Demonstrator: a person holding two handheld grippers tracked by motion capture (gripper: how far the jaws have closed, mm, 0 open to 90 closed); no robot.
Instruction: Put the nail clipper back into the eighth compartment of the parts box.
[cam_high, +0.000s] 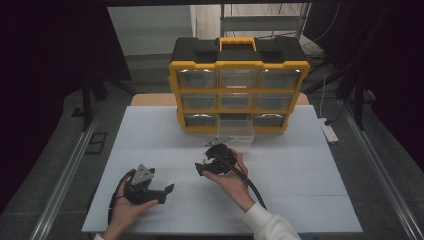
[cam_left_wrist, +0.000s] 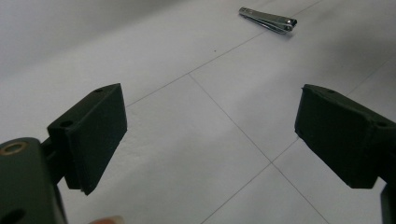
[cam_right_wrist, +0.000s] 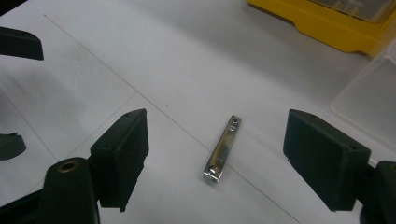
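Right gripper (cam_right_wrist: 215, 163) wide open over nail clipper (cam_right_wrist: 222, 148) — likely pick step; next lower, close. Left gripper (cam_left_wrist: 210, 140) wide, idle.

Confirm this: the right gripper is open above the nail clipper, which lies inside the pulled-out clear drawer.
Not quite. The right gripper is open above the nail clipper, but the clipper lies on the white table, outside the clear drawer. The right gripper view shows this.
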